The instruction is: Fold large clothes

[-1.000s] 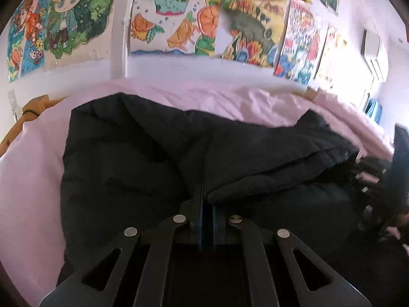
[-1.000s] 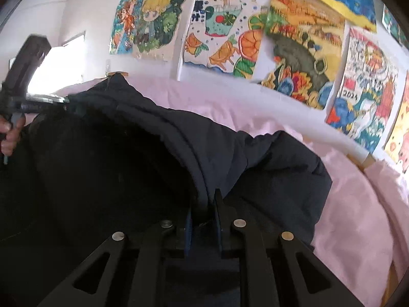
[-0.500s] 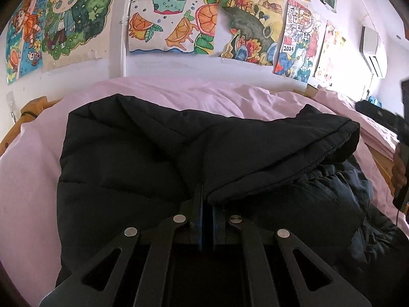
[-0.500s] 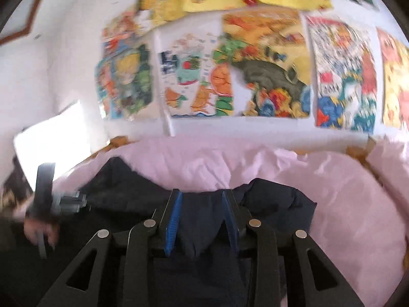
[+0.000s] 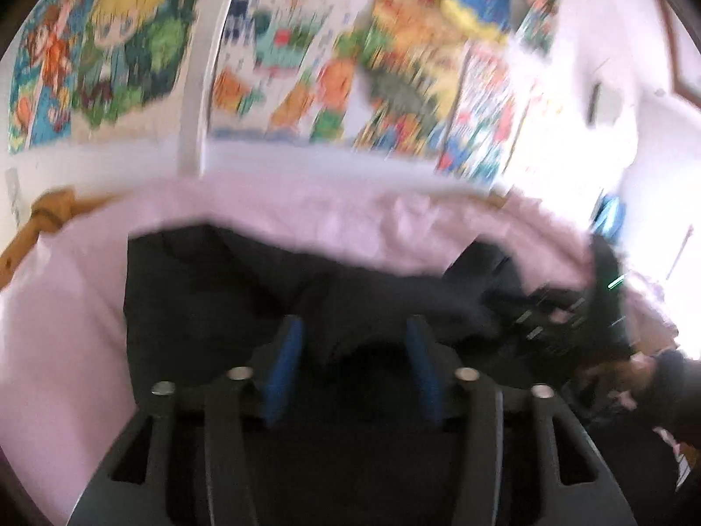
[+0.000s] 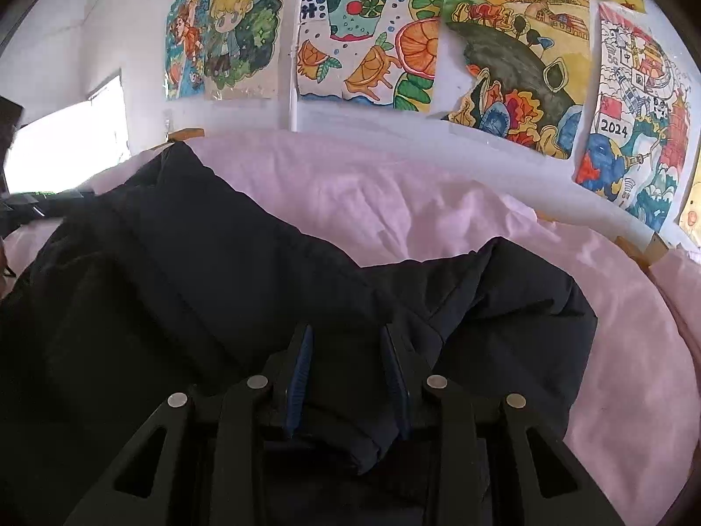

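Note:
A large black padded jacket (image 6: 197, 263) lies partly folded on a pink bed sheet (image 6: 394, 201). My right gripper (image 6: 347, 372) hangs low over the jacket's near right part. A thick fold of the jacket lies between its blue pads (image 6: 300, 377), which stand apart without squeezing it. The left wrist view is blurred by motion. There the jacket (image 5: 197, 298) spreads below my left gripper (image 5: 352, 364), whose jaws are opening. Dark fabric shows in the gap, but the pads (image 5: 285, 368) do not press on it. The right gripper (image 5: 556, 320) shows at that view's right edge.
Colourful drawings (image 6: 368, 44) cover the white wall behind the bed. A wooden bed frame (image 5: 48, 215) shows at the left corner and again along the right side (image 6: 644, 250). Pink sheet (image 5: 65, 307) lies bare left and behind the jacket. A person's hand (image 5: 635, 364) holds the right tool.
My left gripper has let go of the jacket's fold, its jaws parting as it lifts. My right gripper released its fold, swung up, then came back down over the jacket.

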`<state>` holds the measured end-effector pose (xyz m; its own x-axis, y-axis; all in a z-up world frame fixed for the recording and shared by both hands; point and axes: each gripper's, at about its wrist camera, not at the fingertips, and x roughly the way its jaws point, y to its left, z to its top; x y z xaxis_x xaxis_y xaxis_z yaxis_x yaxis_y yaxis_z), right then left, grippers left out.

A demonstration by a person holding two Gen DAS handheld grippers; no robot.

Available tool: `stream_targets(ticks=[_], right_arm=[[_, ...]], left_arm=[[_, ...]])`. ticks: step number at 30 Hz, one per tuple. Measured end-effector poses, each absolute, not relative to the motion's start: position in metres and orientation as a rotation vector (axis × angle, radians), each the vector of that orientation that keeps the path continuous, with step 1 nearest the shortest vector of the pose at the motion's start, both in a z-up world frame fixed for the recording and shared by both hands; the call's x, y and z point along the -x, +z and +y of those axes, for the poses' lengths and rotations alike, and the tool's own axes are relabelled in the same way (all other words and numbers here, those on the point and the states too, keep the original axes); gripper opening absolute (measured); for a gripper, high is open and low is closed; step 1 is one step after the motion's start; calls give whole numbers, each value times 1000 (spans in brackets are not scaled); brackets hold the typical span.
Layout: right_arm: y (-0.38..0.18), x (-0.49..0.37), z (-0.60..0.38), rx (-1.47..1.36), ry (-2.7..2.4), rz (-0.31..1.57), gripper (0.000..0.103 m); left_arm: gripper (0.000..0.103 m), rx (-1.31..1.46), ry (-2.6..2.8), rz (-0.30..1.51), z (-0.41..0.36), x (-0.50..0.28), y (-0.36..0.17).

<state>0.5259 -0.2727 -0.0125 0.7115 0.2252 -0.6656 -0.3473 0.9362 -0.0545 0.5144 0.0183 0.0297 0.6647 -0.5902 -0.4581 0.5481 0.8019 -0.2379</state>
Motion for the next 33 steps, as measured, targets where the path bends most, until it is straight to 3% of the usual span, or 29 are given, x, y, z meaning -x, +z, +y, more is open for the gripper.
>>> stream_targets(ticks=[3, 6, 12, 33], right_arm=[[-15, -525, -273, 186, 319, 709, 31], [-15, -526, -270, 200, 312, 703, 31], [-17, -527, -268, 216, 308, 695, 31], [-88, -581, -270, 178, 331, 764, 32]], left_arm=[[56, 91, -659, 497, 13, -513, 44], [56, -31, -578, 572, -20, -531, 38], [56, -179, -467, 743, -58, -563, -18], [62, -172, -403, 716, -62, -598, -96]])
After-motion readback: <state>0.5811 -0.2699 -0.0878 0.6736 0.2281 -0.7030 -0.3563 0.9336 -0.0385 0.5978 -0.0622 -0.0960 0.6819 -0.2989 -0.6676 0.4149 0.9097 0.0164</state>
